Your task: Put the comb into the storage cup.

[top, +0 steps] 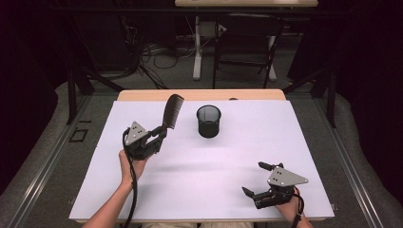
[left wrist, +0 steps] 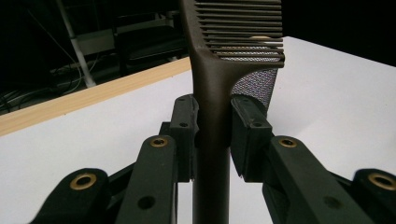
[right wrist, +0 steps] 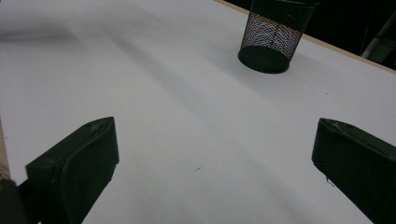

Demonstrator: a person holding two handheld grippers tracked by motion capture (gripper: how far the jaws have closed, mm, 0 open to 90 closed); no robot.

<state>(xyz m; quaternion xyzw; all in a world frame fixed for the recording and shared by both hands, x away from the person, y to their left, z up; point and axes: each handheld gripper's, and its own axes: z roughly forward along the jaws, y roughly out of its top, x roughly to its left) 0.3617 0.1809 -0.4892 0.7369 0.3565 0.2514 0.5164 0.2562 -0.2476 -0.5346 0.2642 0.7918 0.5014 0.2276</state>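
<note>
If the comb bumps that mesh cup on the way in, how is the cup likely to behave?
The mesh cup is probably light, since its walls are see-through wire, so a knock might slide it on the smooth white table. It stands upright on a flat round base, fairly squat, so tipping seems less likely. The comb, clamped in the left gripper, looks stiff.

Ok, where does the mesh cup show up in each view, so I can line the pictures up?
High view: the mesh cup stands upright at center, toward the table's far edge, right of the comb.
Left gripper view: its mesh wall peeks out behind the comb, just right of the handle.
Right gripper view: upper right, beyond the open jaws.
Shared landmark: the table's wooden far edge.
</note>
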